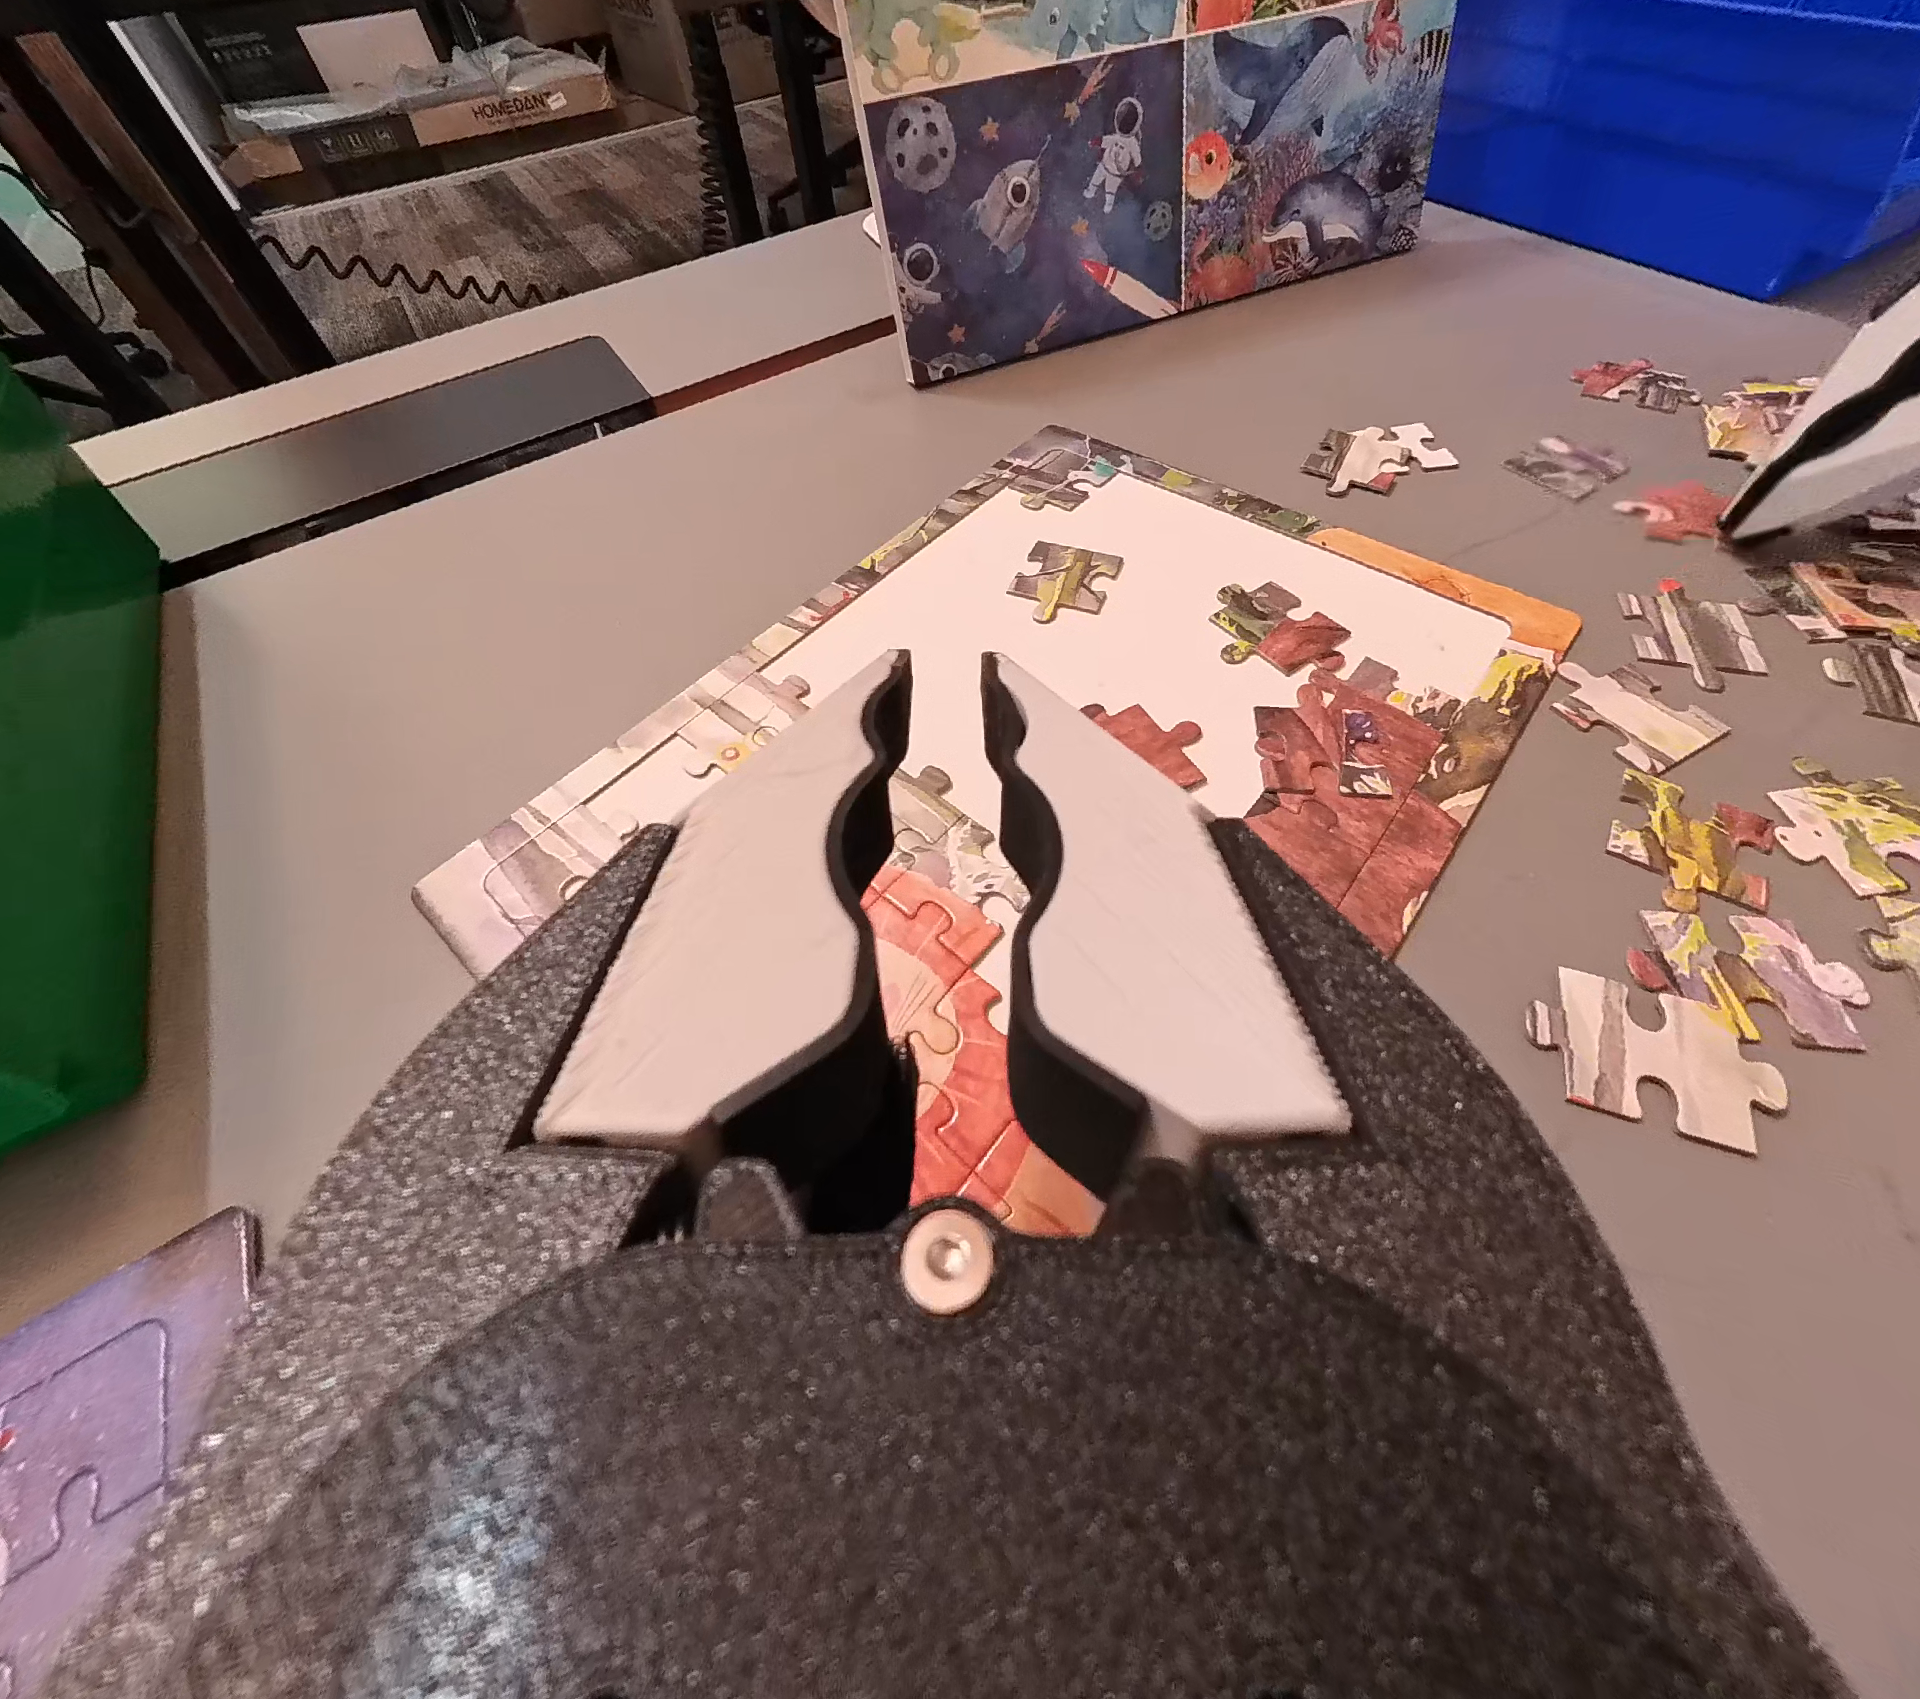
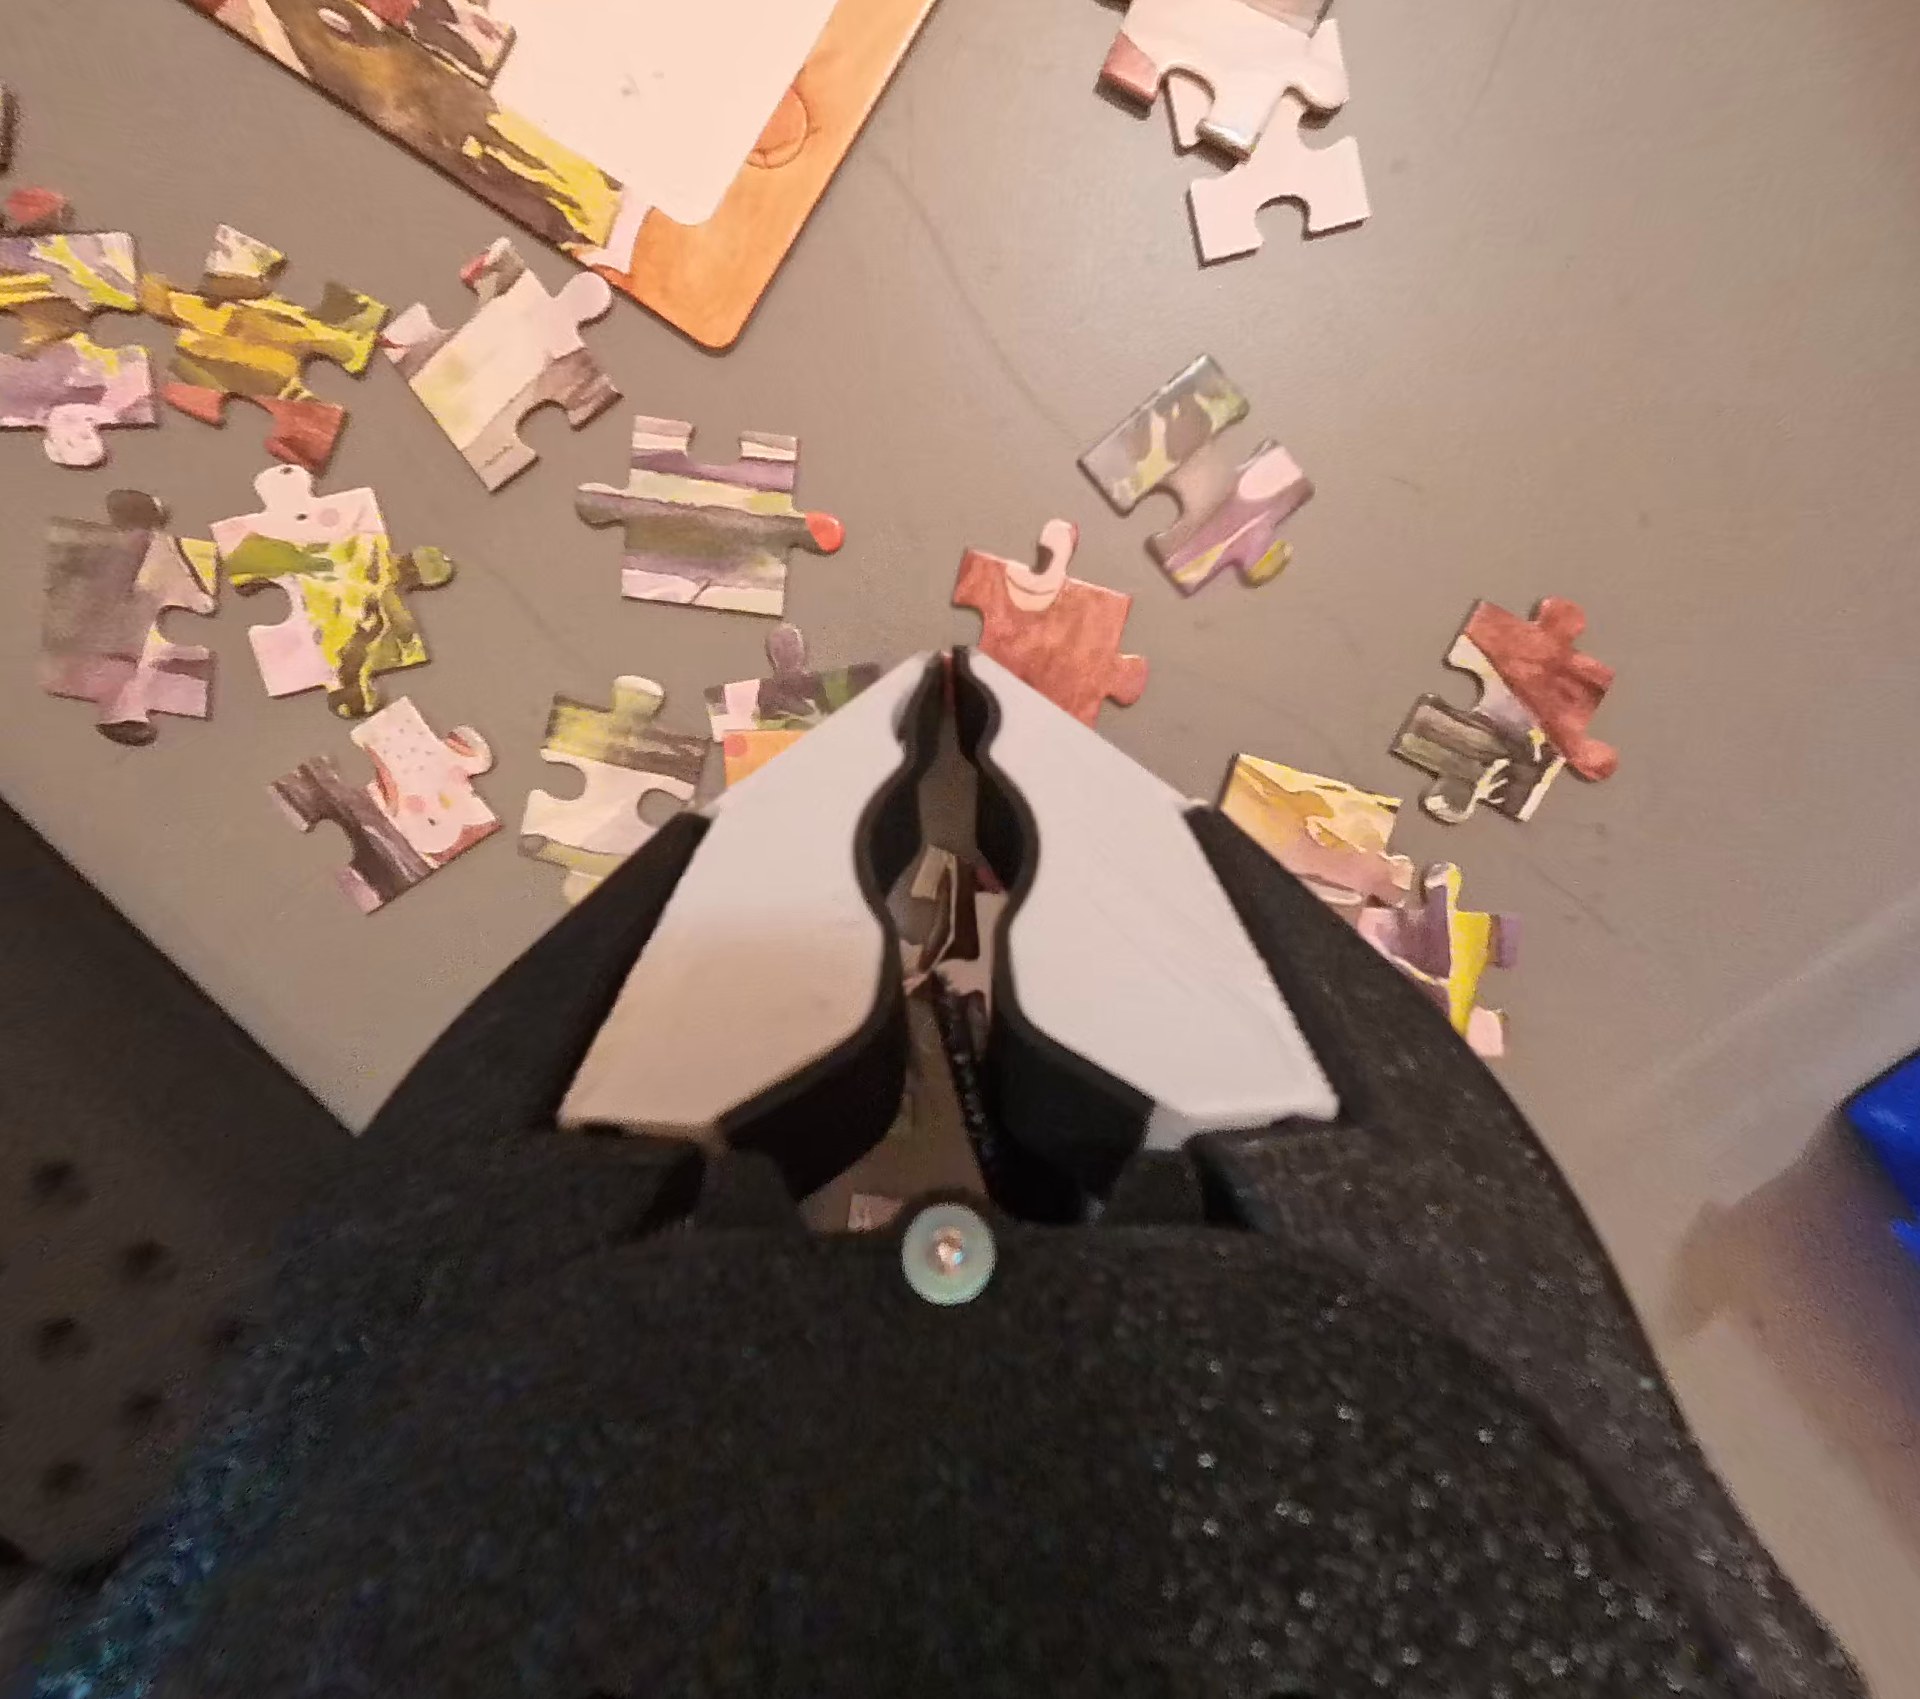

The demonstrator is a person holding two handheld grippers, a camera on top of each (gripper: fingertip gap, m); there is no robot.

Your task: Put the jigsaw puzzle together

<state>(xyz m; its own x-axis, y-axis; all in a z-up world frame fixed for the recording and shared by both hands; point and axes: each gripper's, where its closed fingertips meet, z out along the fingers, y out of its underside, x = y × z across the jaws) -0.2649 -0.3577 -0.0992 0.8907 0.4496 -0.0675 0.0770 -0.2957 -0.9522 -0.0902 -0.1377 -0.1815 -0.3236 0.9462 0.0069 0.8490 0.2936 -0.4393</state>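
The puzzle board (image 1: 1143,569) lies on the grey table, its white middle mostly bare. Joined parts sit at its edges: a brown patch (image 1: 1351,776) and an orange-red patch (image 1: 935,953). My left gripper (image 1: 945,662) hovers over the board's near side, its jaws a little apart with nothing between them. My right gripper (image 2: 948,657) points down among the loose pieces (image 2: 707,517) to the right of the board (image 2: 665,18). Its tips are shut on the near edge of a reddish-brown piece (image 2: 1049,631), and a red sliver shows between the pads. In the left wrist view the right gripper (image 1: 1808,465) meets that piece (image 1: 1675,508), which is blurred.
The puzzle box (image 1: 1143,39) stands upright behind the board. A blue bin (image 1: 1683,91) is at the back right. A green object (image 1: 62,766) is at the left table edge, and a purple puzzle board (image 1: 83,1441) at the near left. Several loose pieces (image 1: 1683,839) lie scattered to the right. The left gripper's tips are roughly 30 centimetres from the right gripper's.
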